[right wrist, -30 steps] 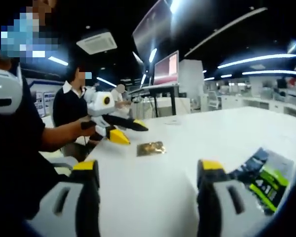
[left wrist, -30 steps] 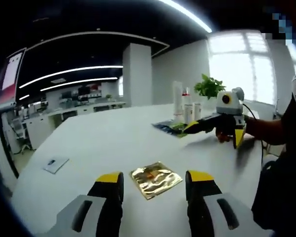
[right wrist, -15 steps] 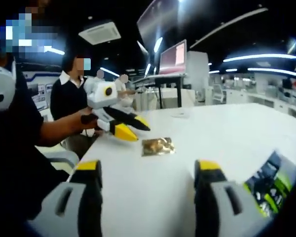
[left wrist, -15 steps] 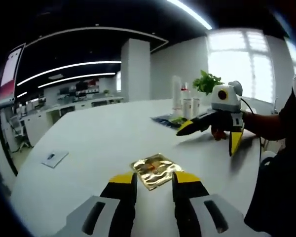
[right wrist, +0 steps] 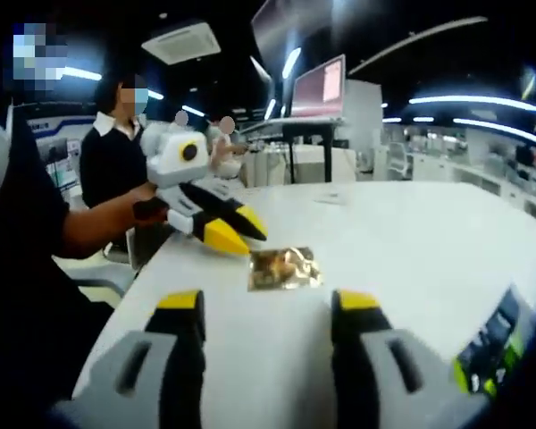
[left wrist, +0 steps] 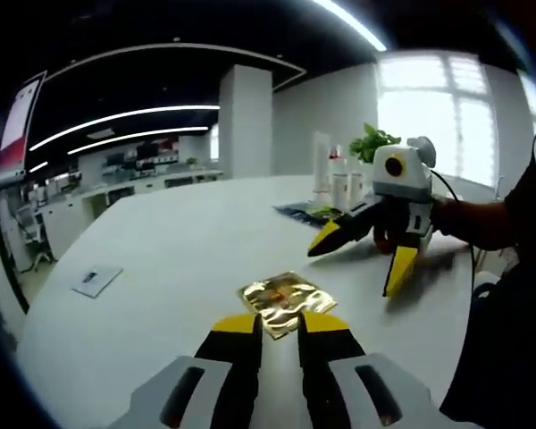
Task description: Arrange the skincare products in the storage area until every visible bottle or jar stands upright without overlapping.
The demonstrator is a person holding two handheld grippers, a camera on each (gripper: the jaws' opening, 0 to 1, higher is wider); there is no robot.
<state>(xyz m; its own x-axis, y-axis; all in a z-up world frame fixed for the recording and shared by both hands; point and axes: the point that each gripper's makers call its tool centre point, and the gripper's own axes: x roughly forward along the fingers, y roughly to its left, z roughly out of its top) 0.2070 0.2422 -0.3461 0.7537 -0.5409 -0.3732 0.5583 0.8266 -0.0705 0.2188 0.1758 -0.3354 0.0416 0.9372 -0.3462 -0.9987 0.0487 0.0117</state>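
Closing in on gold sachet point(left wrist: 282, 304): left gripper point(left wrist: 280, 326) low over white table point(left wrist: 161, 268), jaws nearly together at sachet's near edge, contact not discernible. Right gripper point(right wrist: 268, 304) jaws well apart, holding nothing, sachet beyond its tips. Upright bottles point(left wrist: 339, 189) stand far right beside plant point(left wrist: 375, 145); dark-green packet point(left wrist: 305, 214) lies flat near them. Step judged: picking up sachet. Next move calls for pinching thin foil edge without sliding it.
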